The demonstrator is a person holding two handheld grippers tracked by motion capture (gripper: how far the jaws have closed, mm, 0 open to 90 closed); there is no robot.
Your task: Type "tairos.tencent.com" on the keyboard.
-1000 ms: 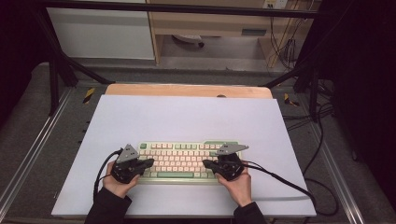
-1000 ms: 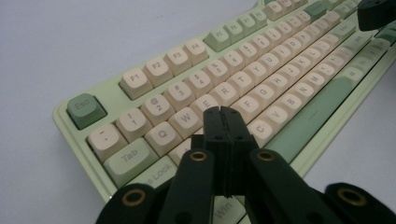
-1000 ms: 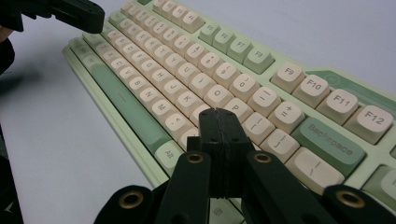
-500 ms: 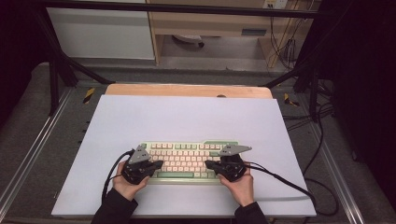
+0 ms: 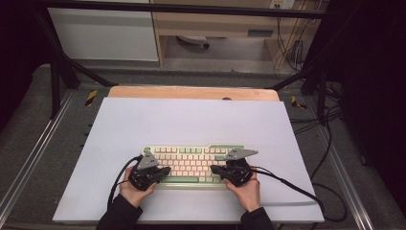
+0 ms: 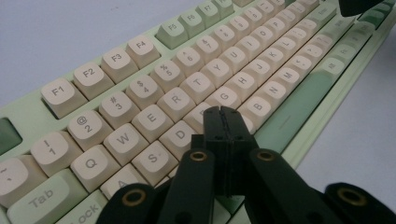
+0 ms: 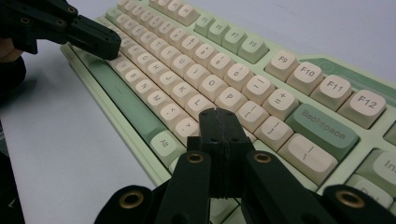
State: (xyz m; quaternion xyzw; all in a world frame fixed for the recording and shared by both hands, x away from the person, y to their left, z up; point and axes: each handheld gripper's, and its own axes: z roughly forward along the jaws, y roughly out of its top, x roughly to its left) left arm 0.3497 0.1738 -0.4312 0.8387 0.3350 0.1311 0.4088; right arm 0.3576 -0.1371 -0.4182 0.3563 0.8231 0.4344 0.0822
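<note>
A pale green keyboard [image 5: 194, 162] with cream keycaps lies on the white table top, near its front edge. My left gripper [image 5: 165, 171] is shut and empty, its tip over the left half of the keys. In the left gripper view the closed jaws [image 6: 223, 113] hover at the home row by the F and G keys of the keyboard [image 6: 154, 88]. My right gripper [image 5: 214, 169] is shut and empty over the right half. Its closed jaws [image 7: 217, 114] sit near the L and P keys of the keyboard [image 7: 210, 70]. Whether either tip touches a key I cannot tell.
The white table top [image 5: 191, 120] spreads wide behind and beside the keyboard. A wooden board edge [image 5: 191, 92] runs along the back. Cables [image 5: 297, 189] trail from the right gripper over the table's right edge. Metal frame rails flank the table.
My left gripper has shifted right, from the keyboard's left end to over its keys. The right gripper has stayed where it was.
</note>
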